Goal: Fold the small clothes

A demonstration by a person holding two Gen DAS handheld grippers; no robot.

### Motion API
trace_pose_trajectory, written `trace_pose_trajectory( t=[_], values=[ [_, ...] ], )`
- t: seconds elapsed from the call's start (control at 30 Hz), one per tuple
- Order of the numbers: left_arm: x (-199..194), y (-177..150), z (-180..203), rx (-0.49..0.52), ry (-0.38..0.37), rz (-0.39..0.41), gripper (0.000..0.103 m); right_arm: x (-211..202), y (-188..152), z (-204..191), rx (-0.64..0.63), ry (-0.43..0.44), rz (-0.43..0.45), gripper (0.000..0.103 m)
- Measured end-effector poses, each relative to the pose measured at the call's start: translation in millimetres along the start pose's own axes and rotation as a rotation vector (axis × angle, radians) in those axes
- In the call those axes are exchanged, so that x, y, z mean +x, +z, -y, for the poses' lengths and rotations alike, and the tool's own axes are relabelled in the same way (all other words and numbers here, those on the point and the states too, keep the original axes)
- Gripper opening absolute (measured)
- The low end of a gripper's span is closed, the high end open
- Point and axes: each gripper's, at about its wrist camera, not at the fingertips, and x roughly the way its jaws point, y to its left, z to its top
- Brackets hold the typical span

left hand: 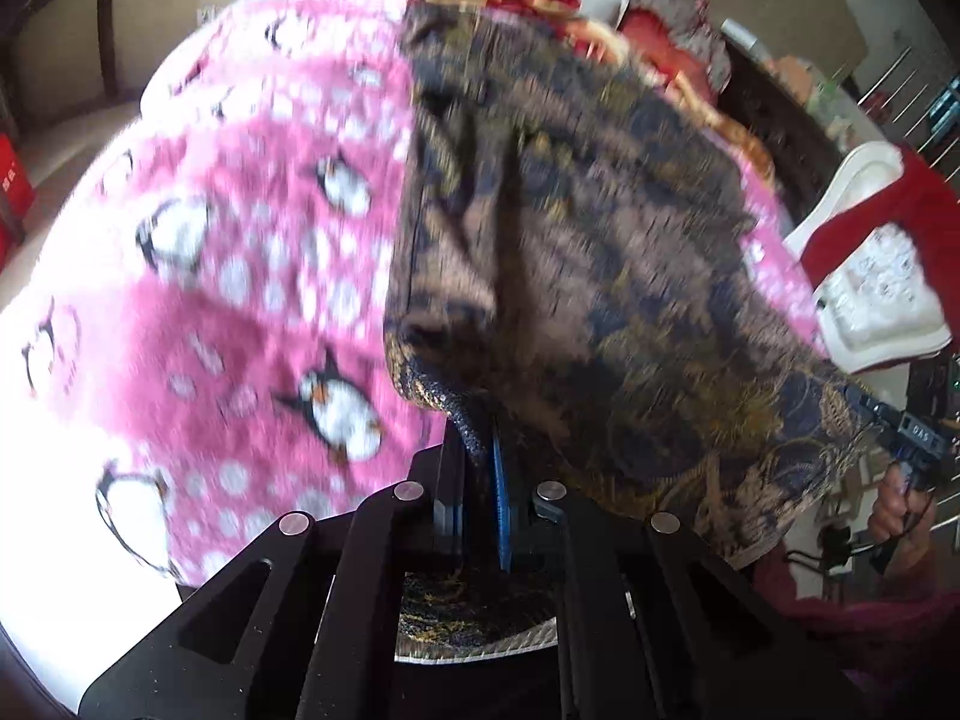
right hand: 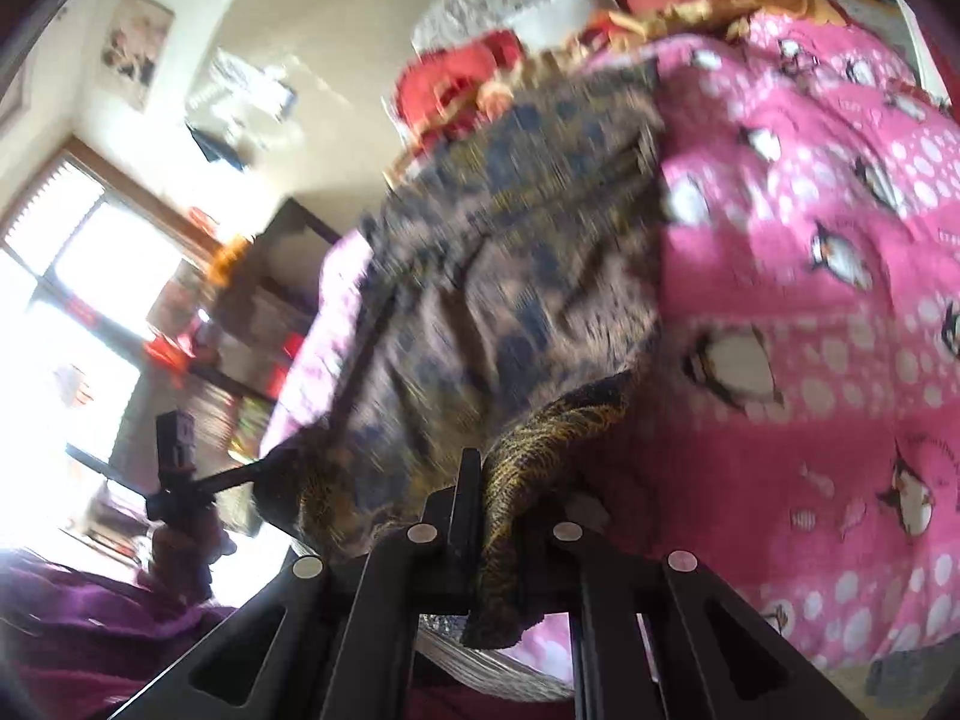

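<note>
A dark brown, navy and gold patterned garment (left hand: 600, 252) hangs stretched between both grippers above a pink penguin-print blanket (left hand: 240, 252). My left gripper (left hand: 480, 438) is shut on one corner of the garment. My right gripper (right hand: 480, 480) is shut on another corner, which drapes over its fingers; the garment (right hand: 492, 276) spreads away from it toward the bed. The right gripper also shows at the right edge of the left wrist view (left hand: 918, 438), and the left gripper at the left of the right wrist view (right hand: 180, 480). Both views are motion-blurred.
The pink blanket (right hand: 810, 276) covers the bed. Red and gold pillows (right hand: 468, 78) lie at its head. A red and white item (left hand: 876, 276) sits to the right of the bed. A bright window (right hand: 72, 276) and shelves (right hand: 252, 330) stand on the left.
</note>
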Motion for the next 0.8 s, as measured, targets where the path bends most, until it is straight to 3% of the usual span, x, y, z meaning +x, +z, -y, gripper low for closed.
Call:
trace_pose_trajectory(
  t=[0.4,0.53,0.67,0.8],
  values=[
    [-78,54,21,0.045,-0.113,0.276,0.006,-51,42,-49,-0.060,0.100,0.214,0.006],
    [-102,63,30,0.079,-0.112,0.346,0.006,-68,46,-62,-0.096,0.123,0.265,0.006],
    [-94,69,30,0.093,-0.082,0.323,0.006,-67,53,-58,-0.088,0.116,0.271,0.006],
    [-64,59,20,0.046,-0.125,0.165,0.006,-57,55,-50,-0.069,0.109,0.240,0.006]
  ],
)
